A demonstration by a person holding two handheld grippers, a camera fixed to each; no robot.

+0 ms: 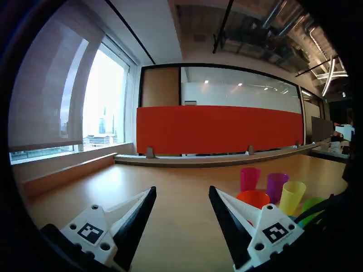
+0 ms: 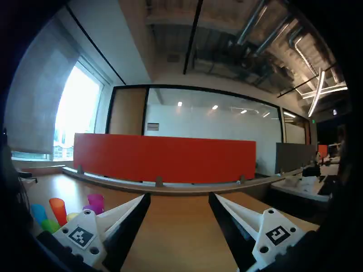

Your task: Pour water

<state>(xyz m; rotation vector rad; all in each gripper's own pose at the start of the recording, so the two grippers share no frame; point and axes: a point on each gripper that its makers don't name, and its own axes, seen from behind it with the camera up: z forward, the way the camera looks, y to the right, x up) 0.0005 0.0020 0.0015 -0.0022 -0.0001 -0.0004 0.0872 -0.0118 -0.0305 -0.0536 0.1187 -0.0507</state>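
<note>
In the left gripper view, several plastic cups stand on the wooden table (image 1: 181, 181) to the right: a pink cup (image 1: 249, 178), a purple cup (image 1: 277, 186), a yellow cup (image 1: 292, 196), an orange cup (image 1: 252, 198) and a green cup (image 1: 312, 206). My left gripper (image 1: 182, 195) is open above the table, nothing between its fingers; the orange cup sits just behind its right finger. In the right gripper view, my right gripper (image 2: 179, 199) is open and empty. The cups appear at its lower left: a blue cup (image 2: 38, 213), an orange cup (image 2: 58, 211), a pink cup (image 2: 95, 202).
A long red divider panel (image 1: 218, 129) runs along the table's far edge. A bright window (image 1: 102, 104) with a ledge lies to the left. Another desk with dark objects (image 2: 308, 179) stands at the right in the right gripper view.
</note>
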